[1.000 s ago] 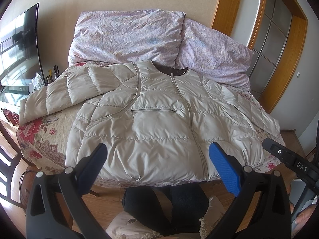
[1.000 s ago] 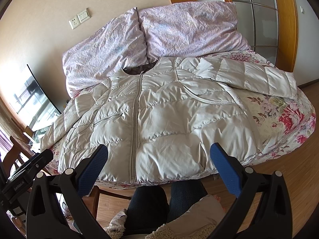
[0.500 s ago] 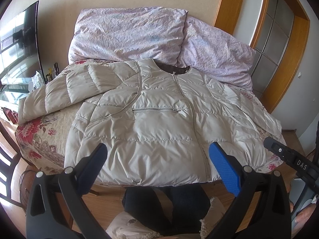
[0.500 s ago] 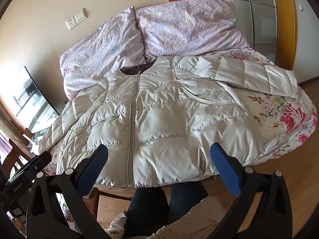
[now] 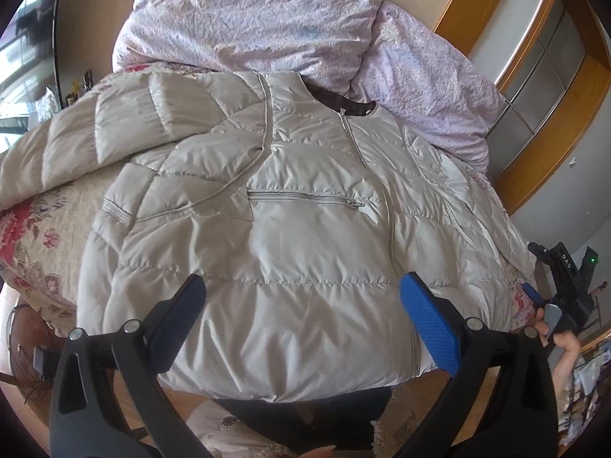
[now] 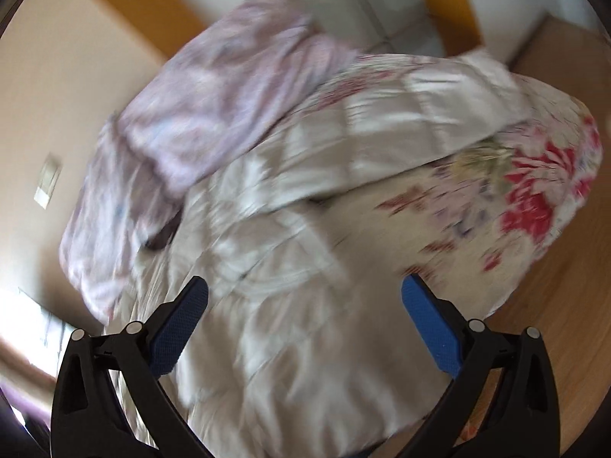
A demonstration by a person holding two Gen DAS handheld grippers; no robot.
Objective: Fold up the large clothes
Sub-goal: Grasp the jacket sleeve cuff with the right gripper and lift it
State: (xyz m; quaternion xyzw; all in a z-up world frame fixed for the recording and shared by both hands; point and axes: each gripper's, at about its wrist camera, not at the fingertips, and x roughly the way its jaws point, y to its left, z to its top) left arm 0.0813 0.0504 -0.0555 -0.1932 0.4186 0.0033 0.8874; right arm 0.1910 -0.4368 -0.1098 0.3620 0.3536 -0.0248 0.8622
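A large beige puffer jacket (image 5: 290, 229) lies front up on the floral bed (image 5: 34, 221), zipped, collar toward the pillows, with its sleeves spread out to both sides. My left gripper (image 5: 301, 316) is open and empty above the jacket's hem. My right gripper (image 6: 305, 320) is open and empty over the jacket's right side (image 6: 298, 286), near its outstretched sleeve (image 6: 401, 122); that view is motion-blurred. The right gripper also shows in the left wrist view (image 5: 561, 290) at the jacket's right edge.
Two lilac pillows (image 5: 267, 26) lean against the wall at the head of the bed. A TV (image 5: 26, 38) stands at the left. A wooden door frame (image 5: 542, 87) is at the right. Wooden floor (image 6: 553, 305) surrounds the bed.
Both grippers have moved forward toward the jacket. The right gripper has swung fast to the right and tilted, now facing the jacket's right sleeve. Both stay open.
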